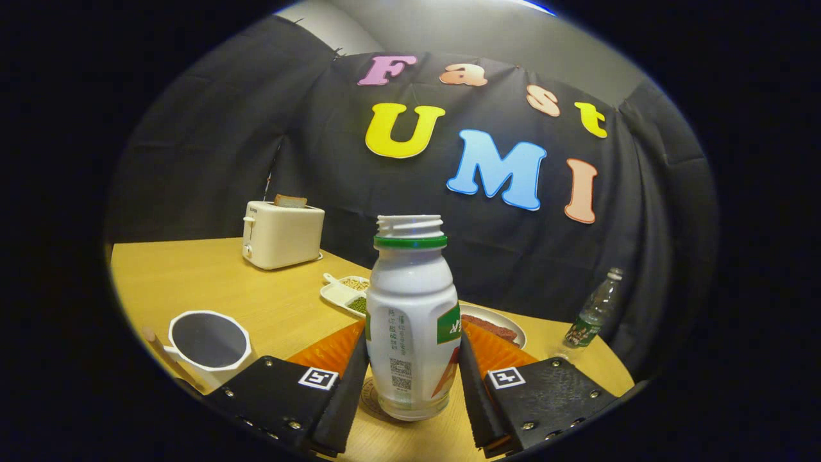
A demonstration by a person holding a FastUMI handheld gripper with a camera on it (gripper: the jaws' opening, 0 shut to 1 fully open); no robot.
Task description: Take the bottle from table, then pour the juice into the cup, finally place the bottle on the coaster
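Note:
A white juice bottle [410,321] with a green neck ring and no cap stands upright between my fingers. Its base rests on a round patterned coaster [371,396] on the wooden table [211,282]. My gripper [410,378] is shut on the bottle, with the black left pad [349,391] and right pad [471,391] against its sides. A white faceted cup [208,343] stands just left of the left finger, its inside grey and shadowed. I cannot tell what the cup holds.
A cream toaster [282,234] with a slice of bread sits at the far left. Beyond the bottle lie a white divided dish [346,292] of beans and a plate [507,327] with a brown piece. A clear plastic bottle [593,311] stands at the far right.

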